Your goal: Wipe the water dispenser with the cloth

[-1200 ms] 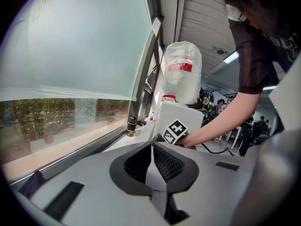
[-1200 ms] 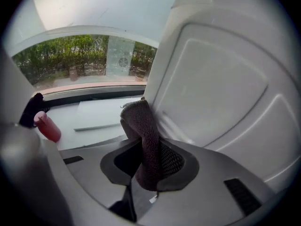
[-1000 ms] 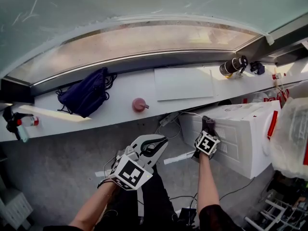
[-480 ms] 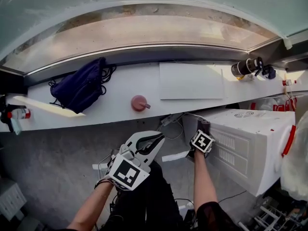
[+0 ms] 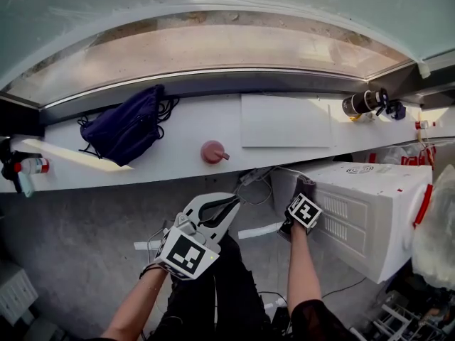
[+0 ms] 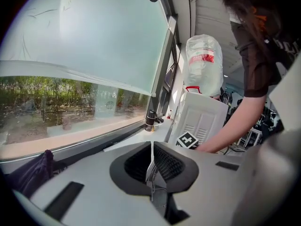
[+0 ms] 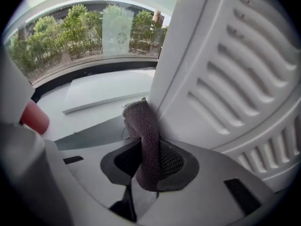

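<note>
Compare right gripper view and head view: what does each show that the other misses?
Right gripper view only: the right gripper seen close, shut on the cloth, whose end lies against the dispenser corner. Head view only: the left gripper, and a blue bag on the sill. Both: the dispenser, the pink cup and the white sheet.

A long white ledge (image 5: 178, 163) runs under the window (image 5: 213, 48). A navy drawstring bag (image 5: 124, 133) lies slumped against its back edge, left of the middle. A pink cup (image 5: 212, 151) sits near the front edge at the centre, and just right of it lies a flat white sheet (image 5: 284, 121). A dark cylinder (image 5: 362, 101) lies on its side towards the right end.
</note>
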`<state>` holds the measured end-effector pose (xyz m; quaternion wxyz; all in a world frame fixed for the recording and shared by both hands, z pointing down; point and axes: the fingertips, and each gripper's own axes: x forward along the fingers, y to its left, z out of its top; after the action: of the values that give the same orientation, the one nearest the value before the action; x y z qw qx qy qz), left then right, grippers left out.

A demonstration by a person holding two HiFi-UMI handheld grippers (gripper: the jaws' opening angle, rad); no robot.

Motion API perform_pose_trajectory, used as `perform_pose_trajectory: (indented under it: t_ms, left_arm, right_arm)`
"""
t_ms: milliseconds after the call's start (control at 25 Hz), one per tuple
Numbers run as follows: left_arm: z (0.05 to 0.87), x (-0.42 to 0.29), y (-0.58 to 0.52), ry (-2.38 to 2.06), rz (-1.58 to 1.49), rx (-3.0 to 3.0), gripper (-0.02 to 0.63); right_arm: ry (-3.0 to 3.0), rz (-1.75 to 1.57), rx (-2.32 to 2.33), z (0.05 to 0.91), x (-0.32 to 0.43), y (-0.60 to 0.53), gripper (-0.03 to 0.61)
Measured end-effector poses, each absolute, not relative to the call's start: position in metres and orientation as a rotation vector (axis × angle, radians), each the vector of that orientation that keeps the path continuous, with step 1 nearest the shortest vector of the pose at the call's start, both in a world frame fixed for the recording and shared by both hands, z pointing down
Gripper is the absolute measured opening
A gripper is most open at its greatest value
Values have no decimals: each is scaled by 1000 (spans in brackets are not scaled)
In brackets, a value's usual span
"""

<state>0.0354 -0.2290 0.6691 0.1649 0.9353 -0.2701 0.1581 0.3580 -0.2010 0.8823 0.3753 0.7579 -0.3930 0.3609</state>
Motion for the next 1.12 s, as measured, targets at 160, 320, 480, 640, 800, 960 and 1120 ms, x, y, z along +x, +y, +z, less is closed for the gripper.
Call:
perform_pose_trajectory:
  t_ms: [160, 320, 480, 640, 800, 960, 1120]
  left_arm:
    - [637, 25, -222, -761, 430, 2686, 26]
    - [605, 9, -215, -745, 455, 2719, 25]
    - [577, -8, -210, -726, 485, 2752, 26]
    - [555, -23, -210, -706, 492, 2785, 26]
    - [526, -28, -201, -651, 467, 2795, 26]
    - [495, -30, -179, -583, 442, 2813, 26]
    - [466, -28, -158, -516, 448, 2868, 26]
  right_arm:
    - [-1127, 893, 1948, 829, 338, -195, 100]
    - [-1228, 897, 1961, 767, 313, -183, 100]
    - [-1320, 928, 1947, 717, 289, -167, 101]
    - [-1427, 943, 1961, 659, 255, -164, 101]
    - [-1520, 936, 1985, 600, 220, -156, 101]
    - [-1600, 937, 2013, 543, 188, -137, 101]
    - [-1662, 923, 2050, 494, 165, -115, 101]
